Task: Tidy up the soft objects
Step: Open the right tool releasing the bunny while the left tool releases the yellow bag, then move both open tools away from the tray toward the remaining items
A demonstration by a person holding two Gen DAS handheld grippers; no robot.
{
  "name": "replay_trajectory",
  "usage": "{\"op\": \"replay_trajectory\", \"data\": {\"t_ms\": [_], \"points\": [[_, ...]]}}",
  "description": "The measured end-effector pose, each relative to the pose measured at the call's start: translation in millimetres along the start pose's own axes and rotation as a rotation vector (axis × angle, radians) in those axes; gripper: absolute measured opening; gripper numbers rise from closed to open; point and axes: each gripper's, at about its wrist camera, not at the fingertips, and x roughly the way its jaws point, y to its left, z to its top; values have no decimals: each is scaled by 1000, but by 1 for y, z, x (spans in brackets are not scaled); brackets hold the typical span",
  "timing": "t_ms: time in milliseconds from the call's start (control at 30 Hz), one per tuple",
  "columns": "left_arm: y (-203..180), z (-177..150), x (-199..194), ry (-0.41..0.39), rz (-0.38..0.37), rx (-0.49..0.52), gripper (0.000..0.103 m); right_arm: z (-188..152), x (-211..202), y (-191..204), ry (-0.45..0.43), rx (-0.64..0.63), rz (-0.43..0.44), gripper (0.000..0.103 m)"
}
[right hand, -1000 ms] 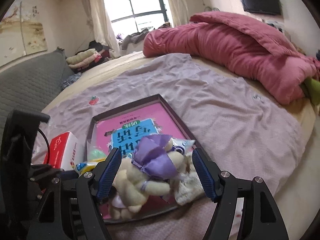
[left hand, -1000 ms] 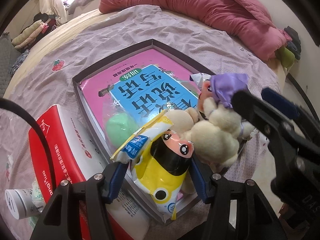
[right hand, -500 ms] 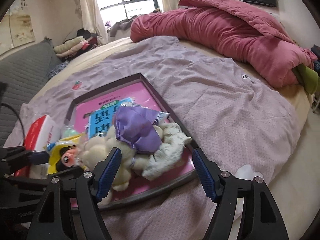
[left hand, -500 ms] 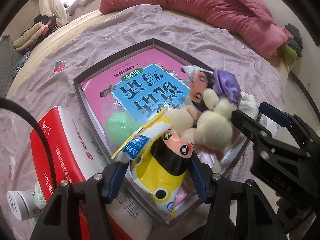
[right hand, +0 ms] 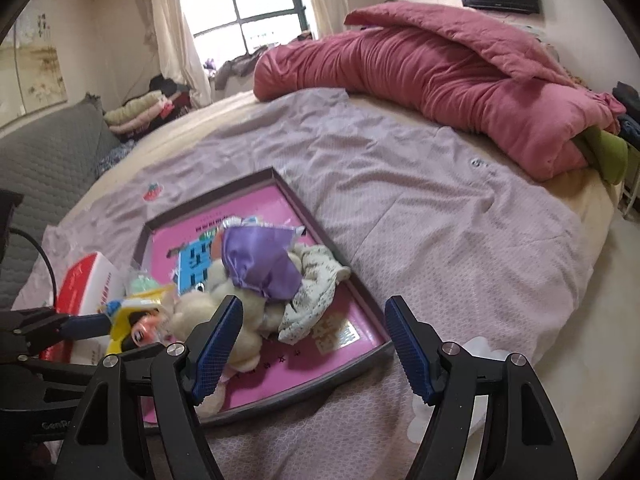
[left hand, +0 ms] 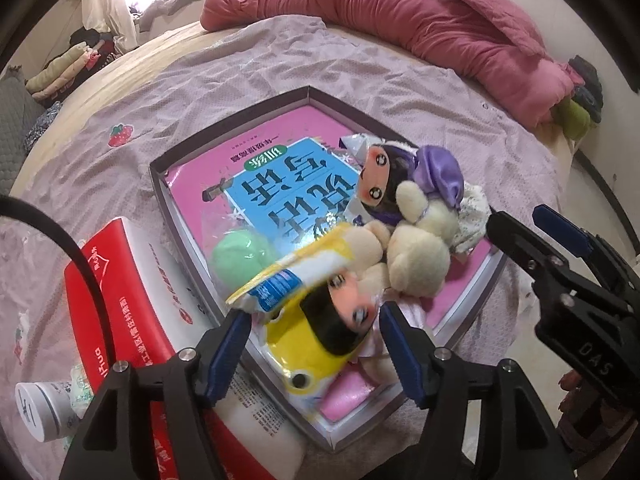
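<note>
Soft toys piled in a tray on the bed.

A cream plush doll [left hand: 416,248] with a purple bow lies in the dark tray [left hand: 158,184], on a pink book [left hand: 276,192]. Touching it on the near side is a doll in a yellow packet [left hand: 316,320], with a green ball [left hand: 240,256] to its left. The left gripper [left hand: 314,344] is wide open around the packet, not squeezing it. The right gripper [right hand: 314,340] is wide open too, holding nothing. A red box [left hand: 120,304] sits left of the tray.
</note>
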Motion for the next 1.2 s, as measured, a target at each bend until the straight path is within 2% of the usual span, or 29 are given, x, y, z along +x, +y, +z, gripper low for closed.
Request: {"op": "replay_trajectory", "data": {"t_ms": [733, 1200], "points": [[4, 4, -47, -92, 1, -10, 68, 14, -35, 8, -70, 5, -5, 75], [14, -13, -88, -151, -4, -42, 69, 19, -59, 25, -116, -38, -1, 75]]}}
